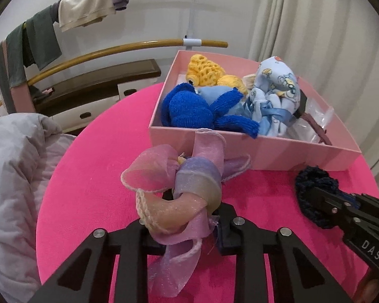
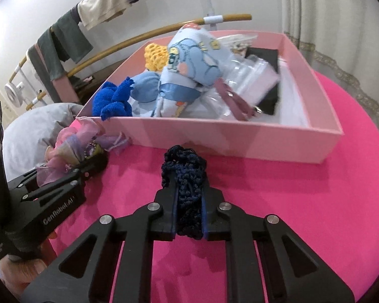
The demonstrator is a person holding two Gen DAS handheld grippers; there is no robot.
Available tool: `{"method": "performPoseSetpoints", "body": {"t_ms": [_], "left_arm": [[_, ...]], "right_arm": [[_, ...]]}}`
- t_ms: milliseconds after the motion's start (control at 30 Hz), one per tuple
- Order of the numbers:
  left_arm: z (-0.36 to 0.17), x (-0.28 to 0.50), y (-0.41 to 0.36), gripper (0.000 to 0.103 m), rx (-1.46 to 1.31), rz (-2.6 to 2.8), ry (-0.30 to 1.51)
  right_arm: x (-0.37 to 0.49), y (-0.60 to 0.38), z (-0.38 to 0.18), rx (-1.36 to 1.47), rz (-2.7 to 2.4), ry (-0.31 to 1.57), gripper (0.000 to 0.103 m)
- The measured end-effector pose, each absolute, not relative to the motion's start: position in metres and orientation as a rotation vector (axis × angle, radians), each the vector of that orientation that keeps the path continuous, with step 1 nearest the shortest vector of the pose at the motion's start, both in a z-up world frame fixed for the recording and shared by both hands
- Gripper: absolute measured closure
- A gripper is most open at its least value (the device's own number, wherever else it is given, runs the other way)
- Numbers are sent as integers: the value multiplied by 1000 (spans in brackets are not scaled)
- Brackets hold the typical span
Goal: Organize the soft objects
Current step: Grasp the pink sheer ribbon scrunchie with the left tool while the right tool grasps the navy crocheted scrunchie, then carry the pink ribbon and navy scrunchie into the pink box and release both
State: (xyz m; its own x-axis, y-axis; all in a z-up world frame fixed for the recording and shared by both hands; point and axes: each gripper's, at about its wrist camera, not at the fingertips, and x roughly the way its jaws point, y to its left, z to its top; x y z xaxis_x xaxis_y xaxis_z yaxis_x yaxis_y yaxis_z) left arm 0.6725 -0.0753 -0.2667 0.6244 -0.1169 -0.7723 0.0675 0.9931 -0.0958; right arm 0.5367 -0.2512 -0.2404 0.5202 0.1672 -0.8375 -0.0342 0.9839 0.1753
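left gripper (image 1: pixel 189 223) clenched on sheer pink-lilac organza scrunchie (image 1: pixel 179 189), right gripper (image 2: pixel 189 212) on dark navy crocheted scrunchie (image 2: pixel 184 174), both at six o'clock of shallow pink cardboard box (image 2: pixel 240 136). probably light, limp, slippery; best pinched mid-bunch. pads buried in fabric, hard to make out.

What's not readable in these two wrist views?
- Left wrist view: the left gripper pads are covered by the pink organza scrunchie.
- Left wrist view: the navy crochet scrunchie is partly behind the right gripper.
- Right wrist view: the pink box floor is buried under socks and bags.
- Both views: the table edges are cut off by the frame.
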Motion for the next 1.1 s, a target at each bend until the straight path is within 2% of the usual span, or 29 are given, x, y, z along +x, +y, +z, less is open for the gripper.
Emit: {"method": "performPoseSetpoints", "body": {"t_ms": [400, 767, 1100], "left_arm": [[-229, 590, -80, 80, -48, -102, 855], [-156, 488, -82, 80, -15, -76, 731], [-104, 412, -73, 80, -32, -74, 642]], "right_arm": [[475, -262, -205, 149, 99, 950, 90], [403, -259, -141, 159, 93, 773, 90], [374, -247, -100, 129, 103, 666, 90]]}}
